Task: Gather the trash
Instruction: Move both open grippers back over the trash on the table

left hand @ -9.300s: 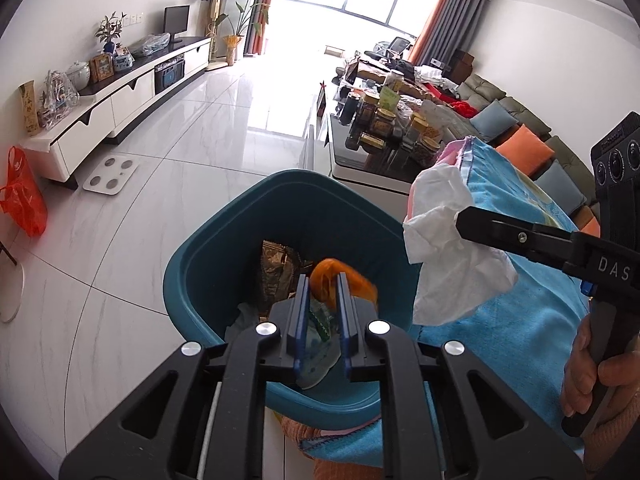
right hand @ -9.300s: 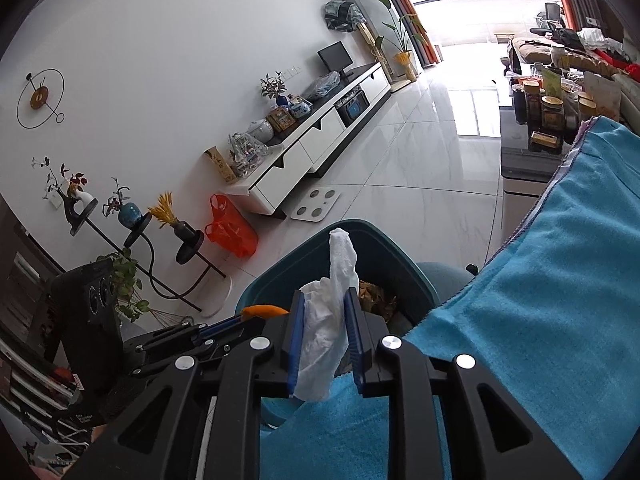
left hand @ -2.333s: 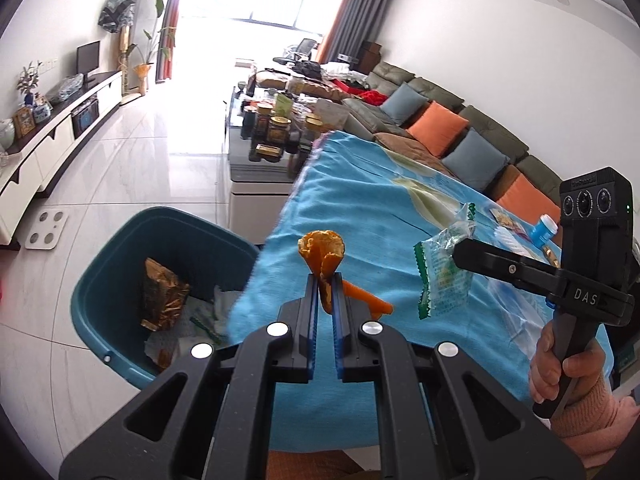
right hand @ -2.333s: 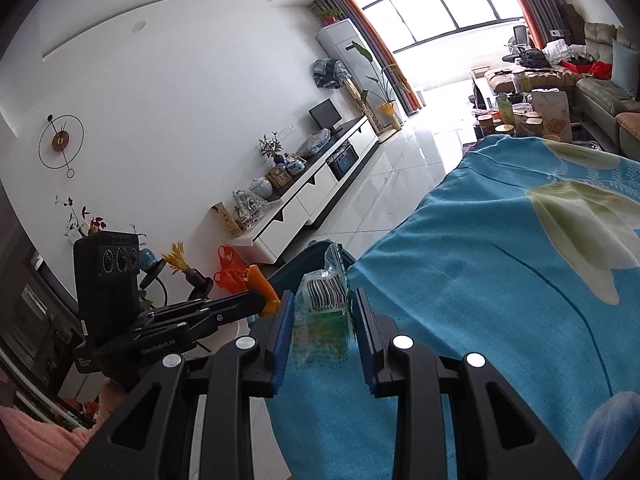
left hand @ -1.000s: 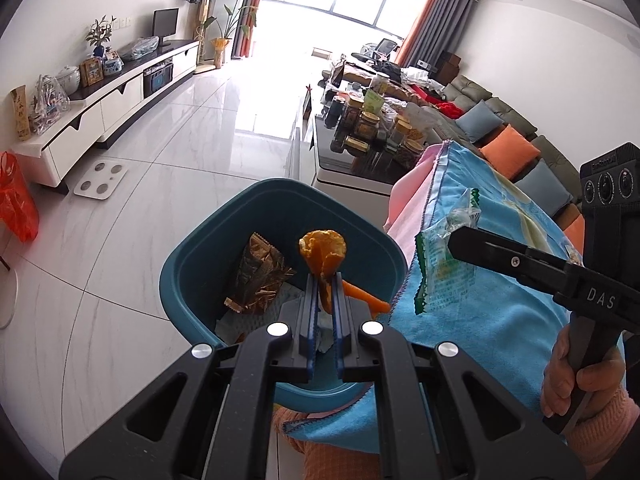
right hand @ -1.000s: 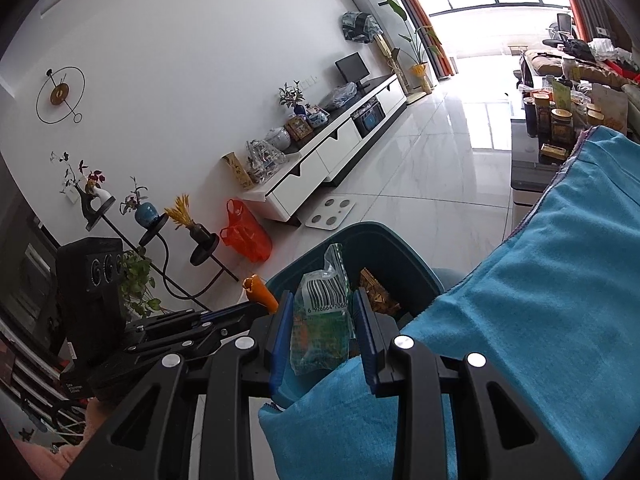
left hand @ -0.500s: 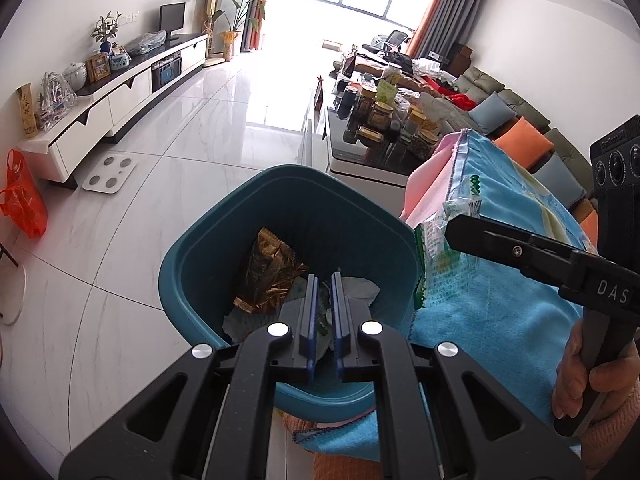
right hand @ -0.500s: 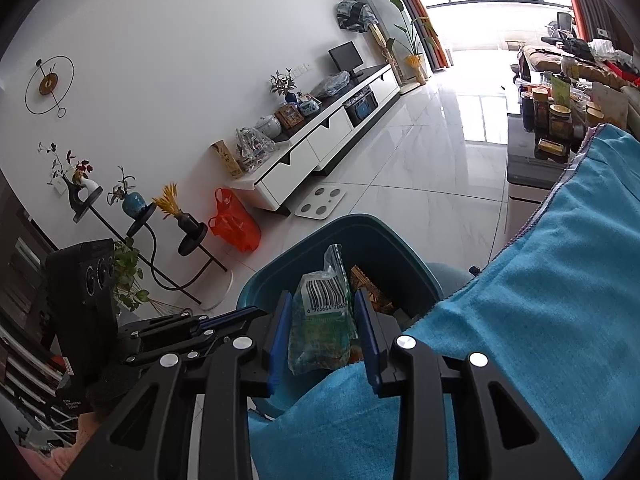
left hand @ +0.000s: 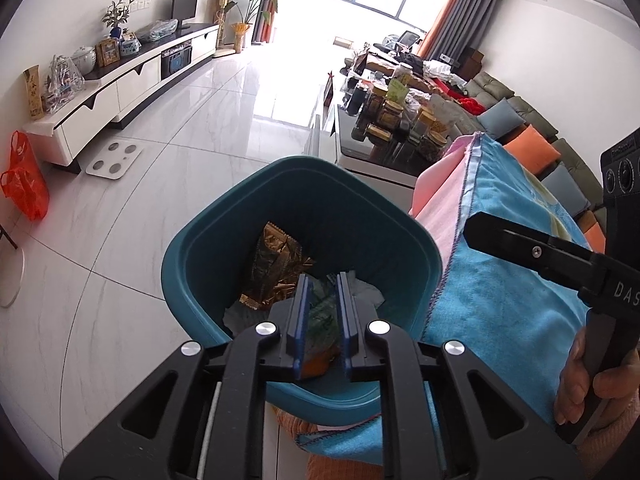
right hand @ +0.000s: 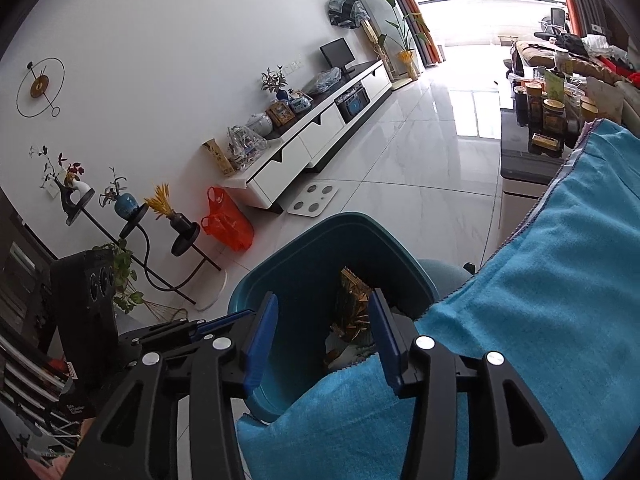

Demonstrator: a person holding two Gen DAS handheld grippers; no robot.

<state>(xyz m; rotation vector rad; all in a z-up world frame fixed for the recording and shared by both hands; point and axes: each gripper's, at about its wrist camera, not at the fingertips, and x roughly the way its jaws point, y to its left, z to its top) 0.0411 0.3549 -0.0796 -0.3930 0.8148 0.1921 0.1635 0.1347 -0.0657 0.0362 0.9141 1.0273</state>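
A teal trash bin [left hand: 240, 216] stands on the floor beside the table, also in the right wrist view [right hand: 312, 240]. It holds a brown-gold wrapper [left hand: 276, 264], white tissue [left hand: 370, 292], a green packet [left hand: 322, 316] and orange peel [left hand: 316, 364]. My left gripper [left hand: 323, 284] is open and empty, just above the bin. My right gripper [right hand: 324, 304] is open wide and empty over the bin's near rim; its finger shows in the left wrist view [left hand: 520, 244].
The table edge under a blue cloth [left hand: 508, 300] borders the bin on the right. A low table with jars [left hand: 392, 116] stands behind. A white TV cabinet [left hand: 120, 88], a scale [left hand: 114, 158] and a red bag [left hand: 24, 184] are on the left floor.
My left gripper dropped the orange peel into the bin and opened slightly. My right gripper opened and let go of the green packet, which now lies in the bin.
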